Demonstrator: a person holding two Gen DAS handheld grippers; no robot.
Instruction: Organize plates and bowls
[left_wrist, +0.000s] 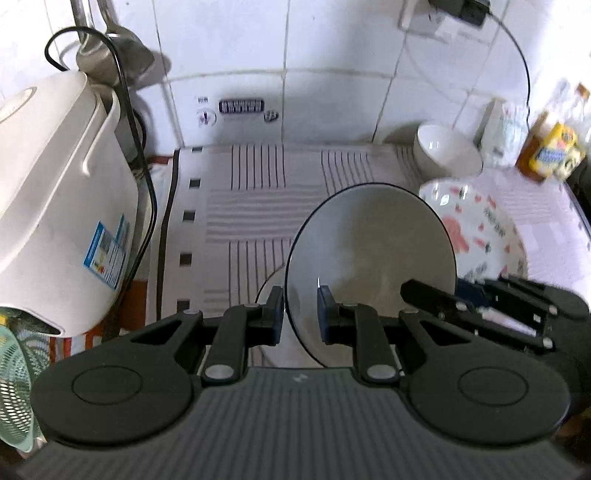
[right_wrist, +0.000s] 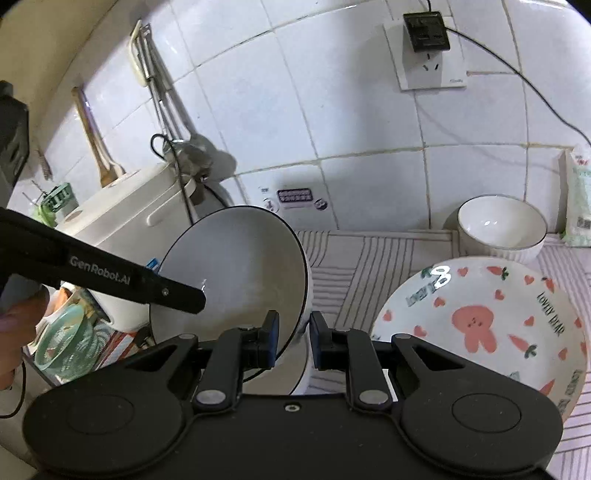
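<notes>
Grey glaze marks the bowl (left_wrist: 369, 258) seen from my left wrist: it is lifted and tilted on edge above the striped mat (left_wrist: 251, 206), its dark rim running between the fingers of my left hand-held gripper (left_wrist: 301, 314). That gripper pinches the rim, one pad on the outside and one on the inside. My right hand-held gripper (left_wrist: 480, 306) reaches in from the right and meets the same bowl at its right edge. Just behind it lies the patterned plate (left_wrist: 480, 229), flat on the surface, and beyond that a white bowl (left_wrist: 447, 149) stands upright near the tiled wall (left_wrist: 332, 92). A white appliance (left_wrist: 55, 192) stands at the left of the mat.

From my right wrist, the grey bowl (right_wrist: 236, 280) is tilted with its opening toward the camera. My right hand-held gripper (right_wrist: 293, 338) pinches its rim on the near right side, one pad inside, one outside. My left hand-held gripper (right_wrist: 192, 297) comes in from the left, a finger lying across the bowl's inside; its grip is not clear from this view. The patterned plate (right_wrist: 480, 325) lies to the right on the surface, close to the grey bowl, and the white bowl (right_wrist: 502, 230) stands just behind the plate. A wall socket (right_wrist: 428, 55) sits high on the tiles.
</notes>
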